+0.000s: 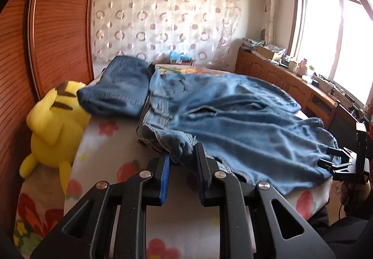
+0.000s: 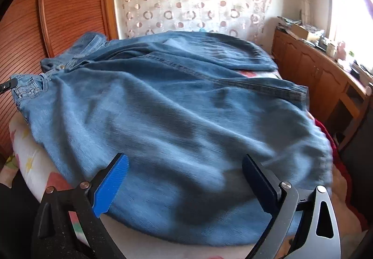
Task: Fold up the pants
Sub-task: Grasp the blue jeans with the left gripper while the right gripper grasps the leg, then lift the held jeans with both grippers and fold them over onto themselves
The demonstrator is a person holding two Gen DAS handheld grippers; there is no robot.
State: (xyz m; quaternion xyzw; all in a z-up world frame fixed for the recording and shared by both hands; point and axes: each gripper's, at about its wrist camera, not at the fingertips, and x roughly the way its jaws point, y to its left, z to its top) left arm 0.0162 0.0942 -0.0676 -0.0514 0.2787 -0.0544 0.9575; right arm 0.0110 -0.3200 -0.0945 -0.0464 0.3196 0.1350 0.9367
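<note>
A pair of light blue jeans [image 1: 244, 119] lies spread across the flowered bed sheet [image 1: 130, 165], waist to the left and legs to the right. My left gripper [image 1: 183, 154] is shut on a bunched corner of the waistband, which rises a little off the sheet. In the right wrist view the jeans [image 2: 177, 100] fill the frame, and my right gripper [image 2: 184, 165] stands wide open over the leg end, its blue pad and black pad on either side of the cloth. The right gripper [image 1: 331, 157] also shows at the hem in the left wrist view.
A folded darker pair of jeans [image 1: 121, 88] lies at the back left, beside a yellow plush toy [image 1: 53, 128]. A wooden headboard [image 1: 58, 25] stands on the left. A wooden cabinet [image 1: 279, 77] with clutter runs under the window on the right.
</note>
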